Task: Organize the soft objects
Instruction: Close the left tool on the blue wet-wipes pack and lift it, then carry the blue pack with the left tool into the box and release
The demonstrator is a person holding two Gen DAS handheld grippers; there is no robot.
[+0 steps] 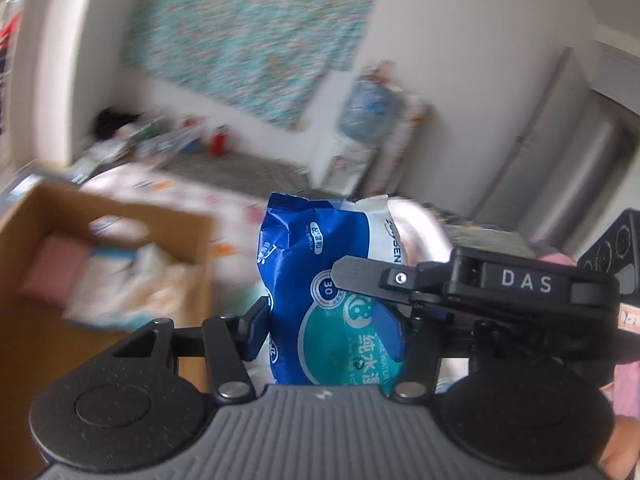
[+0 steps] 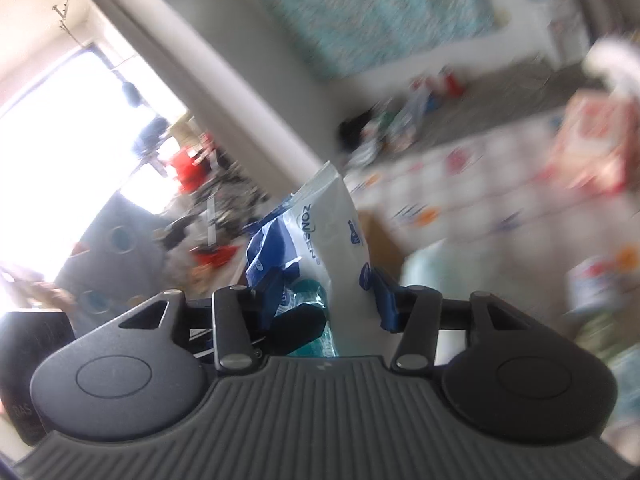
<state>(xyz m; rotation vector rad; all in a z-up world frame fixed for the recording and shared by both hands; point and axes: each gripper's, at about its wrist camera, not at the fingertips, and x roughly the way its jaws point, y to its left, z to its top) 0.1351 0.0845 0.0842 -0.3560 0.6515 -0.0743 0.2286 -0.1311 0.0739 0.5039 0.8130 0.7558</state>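
In the left wrist view, a blue and white wet-wipes pack stands upright in the lower centre of the frame, pinched between the two fingers of the left gripper, whose jaws are drawn in narrow against its sides. The pack shows a teal oval with Chinese lettering and a small round "30" badge, and its crinkled top edge rises above the fingers. From the right side of the frame, a black finger of the right gripper, marked "DAS" on its body, reaches across and lies against the front of the same pack. At the left edge sits an open cardboard box, blurred, holding a pink block and several pale soft packets. Behind the pack stretches a white patterned tablecloth, and a turquoise patterned cloth hangs on the wall at the top. In the right wrist view, the same pack sits tilted in the centre of the frame, its white "ZONSEN" side facing the camera, gripped between the blue-padded fingers of the right gripper, which are closed narrow on it. The rest of this view is heavily blurred; a bright window fills the left.
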